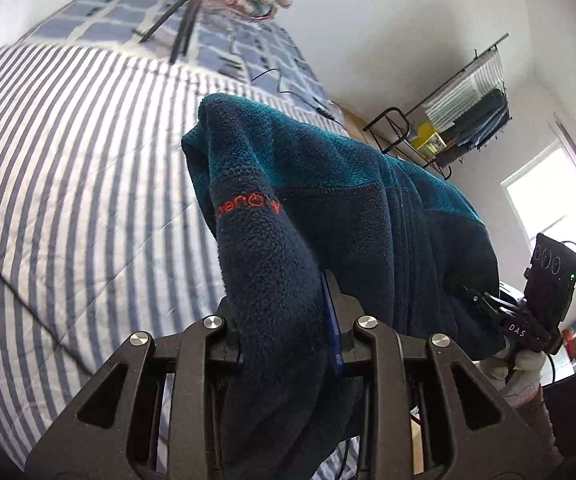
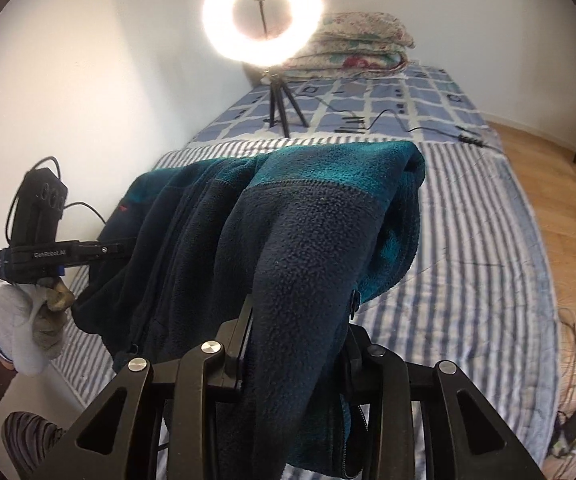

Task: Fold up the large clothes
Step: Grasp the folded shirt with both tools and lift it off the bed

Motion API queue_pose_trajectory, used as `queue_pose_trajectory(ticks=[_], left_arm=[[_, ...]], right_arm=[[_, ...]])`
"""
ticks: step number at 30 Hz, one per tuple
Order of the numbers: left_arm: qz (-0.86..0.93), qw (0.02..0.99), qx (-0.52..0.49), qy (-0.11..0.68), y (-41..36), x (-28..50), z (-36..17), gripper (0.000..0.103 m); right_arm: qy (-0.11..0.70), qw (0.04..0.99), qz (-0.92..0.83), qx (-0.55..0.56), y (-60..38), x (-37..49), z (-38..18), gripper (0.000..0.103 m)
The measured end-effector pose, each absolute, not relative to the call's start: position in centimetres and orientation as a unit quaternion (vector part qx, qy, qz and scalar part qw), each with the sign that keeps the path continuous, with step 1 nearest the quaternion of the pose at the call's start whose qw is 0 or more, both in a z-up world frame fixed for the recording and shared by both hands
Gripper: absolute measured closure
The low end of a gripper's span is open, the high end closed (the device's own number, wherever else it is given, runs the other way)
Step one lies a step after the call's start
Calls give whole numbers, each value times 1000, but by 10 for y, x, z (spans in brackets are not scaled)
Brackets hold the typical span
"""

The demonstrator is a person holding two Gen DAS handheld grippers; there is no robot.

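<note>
A navy and teal fleece jacket [image 1: 328,208] with orange lettering on one sleeve hangs in the air between my two grippers, above the striped bedspread [image 1: 67,184]. My left gripper [image 1: 288,320] is shut on a navy fold of the jacket, which covers its fingertips. My right gripper [image 2: 300,320] is shut on another navy fold of the jacket [image 2: 308,240], fingertips likewise hidden. The right gripper shows at the right of the left wrist view [image 1: 484,300], the left gripper at the left of the right wrist view [image 2: 115,249], each biting the cloth.
A ring light on a tripod [image 2: 263,20] stands on the bed's far checkered part, with folded quilts [image 2: 356,48] behind and cables [image 2: 420,128] across it. A clothes rack [image 1: 468,112] and window [image 1: 556,204] are across the room. Wood floor [image 2: 560,200] lies right of the bed.
</note>
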State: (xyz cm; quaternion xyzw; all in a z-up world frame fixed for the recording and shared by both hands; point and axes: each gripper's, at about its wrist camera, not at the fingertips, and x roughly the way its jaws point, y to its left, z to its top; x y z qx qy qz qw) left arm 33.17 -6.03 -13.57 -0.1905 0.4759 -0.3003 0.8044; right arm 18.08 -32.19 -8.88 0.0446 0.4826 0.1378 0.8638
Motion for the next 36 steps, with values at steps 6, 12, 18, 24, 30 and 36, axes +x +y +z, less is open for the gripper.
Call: queue_pose_trajectory(ticks=[6, 12, 18, 24, 30, 36], left_arm=[[-308, 808, -177, 470, -97, 355, -126, 75], [-325, 806, -169, 464, -154, 403, -126, 75], [-343, 805, -173, 451, -215, 476, -133, 75], [-347, 808, -176, 443, -282, 553, -143, 76], [-344, 803, -189, 447, -332, 606, -158, 76], [-337, 805, -203, 444, -369, 637, -171, 76]], right_arm=[[472, 874, 112, 28, -351, 195, -79, 71], [467, 880, 86, 19, -395, 226, -84, 71], [460, 886, 61, 10, -453, 283, -102, 71], [451, 892, 32, -1, -517, 355, -123, 71], [444, 896, 10, 8, -565, 405, -146, 71], [440, 898, -6, 8, -596, 445, -158, 71]])
